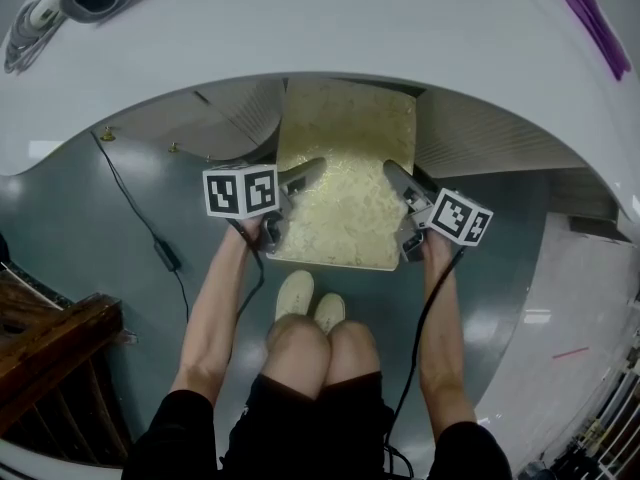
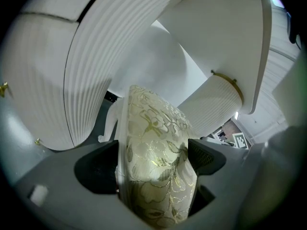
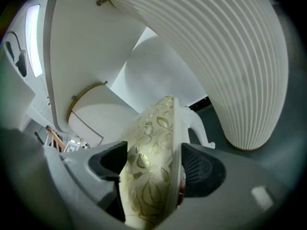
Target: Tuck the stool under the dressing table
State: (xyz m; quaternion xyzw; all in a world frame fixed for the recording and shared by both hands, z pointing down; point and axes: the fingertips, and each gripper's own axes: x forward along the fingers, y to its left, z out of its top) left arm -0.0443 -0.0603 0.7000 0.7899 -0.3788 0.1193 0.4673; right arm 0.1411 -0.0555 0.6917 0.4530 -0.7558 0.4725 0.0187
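My left gripper (image 1: 303,174) and right gripper (image 1: 396,175) each clamp a side edge of the stool (image 1: 345,138), whose far end sits under the dressing table (image 1: 330,28) front edge. Next, I judge, comes a straight, level push further in.

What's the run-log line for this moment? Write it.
left hand-held gripper: shut on stool | right hand-held gripper: shut on stool | stool: far edge at dressing table rim, mostly out
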